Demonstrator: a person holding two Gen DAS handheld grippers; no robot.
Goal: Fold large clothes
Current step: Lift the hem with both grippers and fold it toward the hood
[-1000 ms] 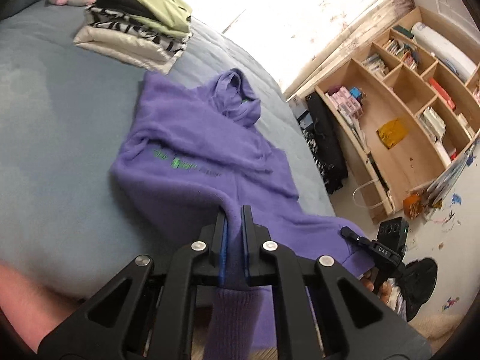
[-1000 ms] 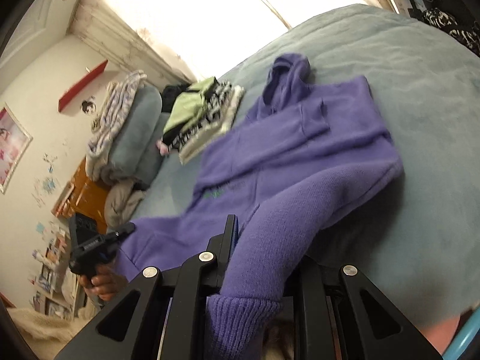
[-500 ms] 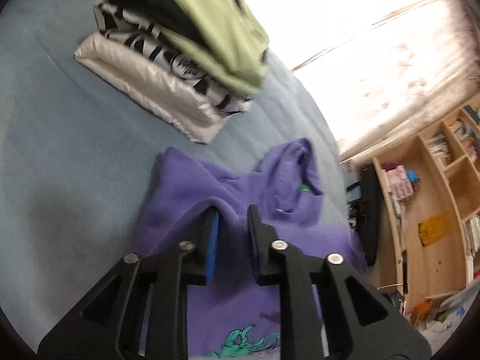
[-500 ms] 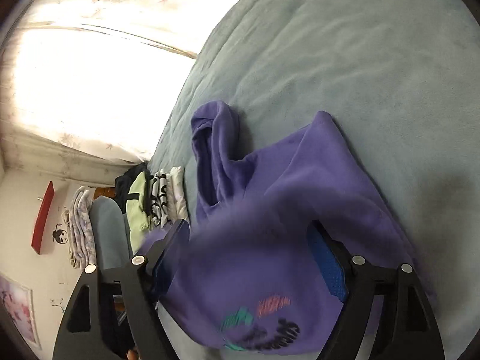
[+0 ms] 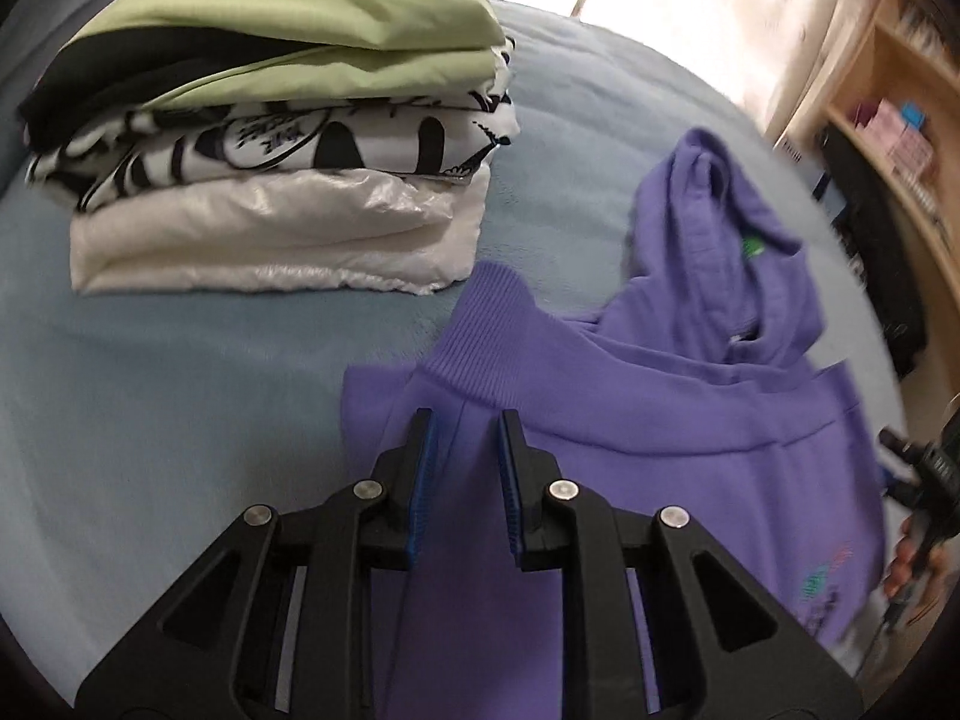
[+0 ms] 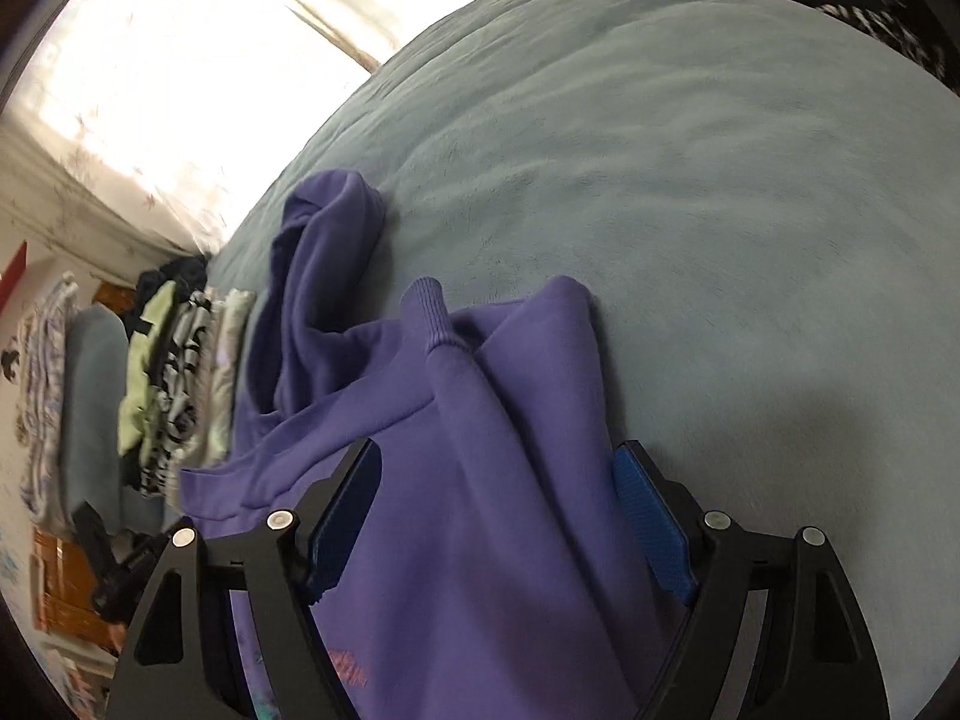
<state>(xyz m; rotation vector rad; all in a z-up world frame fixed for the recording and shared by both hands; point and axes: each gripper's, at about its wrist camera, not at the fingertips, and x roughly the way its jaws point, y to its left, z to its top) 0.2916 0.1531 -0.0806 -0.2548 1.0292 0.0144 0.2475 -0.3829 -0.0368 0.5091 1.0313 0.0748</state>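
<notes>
From the left wrist view, the purple hoodie (image 5: pixel 690 438) lies on the blue-grey bedspread (image 5: pixel 180 372), its long axis running from the near lower edge of the picture up and to the right, with the hood (image 5: pixel 720 228) at the far end pointing away toward the wooden shelving (image 5: pixel 900 90); a ribbed cuff (image 5: pixel 486 324) of a folded-in sleeve lies across the body, its open end pointing up and to the left toward a stack of folded clothes (image 5: pixel 270 132), which sits just beyond the hoodie's corner, green on top, black-and-white print in the middle, white at the bottom; the left gripper (image 5: pixel 462 468) hovers over the sleeve with its jaws a narrow way apart, and the blue pads (image 5: pixel 420 480) stand clear of the cloth, so nothing is grasped; at the right edge a hand (image 5: pixel 906 558) holds the other tool. From the right wrist view, the same hoodie (image 6: pixel 480 480) stretches from the bottom of the picture upward, the hood (image 6: pixel 318 252) at the far left end pointing up toward the bright window; a sleeve runs up the middle and ends in a ribbed cuff (image 6: pixel 429 315) pointing away; the right gripper (image 6: pixel 498 516) has its jaws spread wide on either side of that sleeve, released, pads (image 6: pixel 651 528) not pressing on it; the folded stack (image 6: pixel 180 384) appears at the left beside the hoodie.
</notes>
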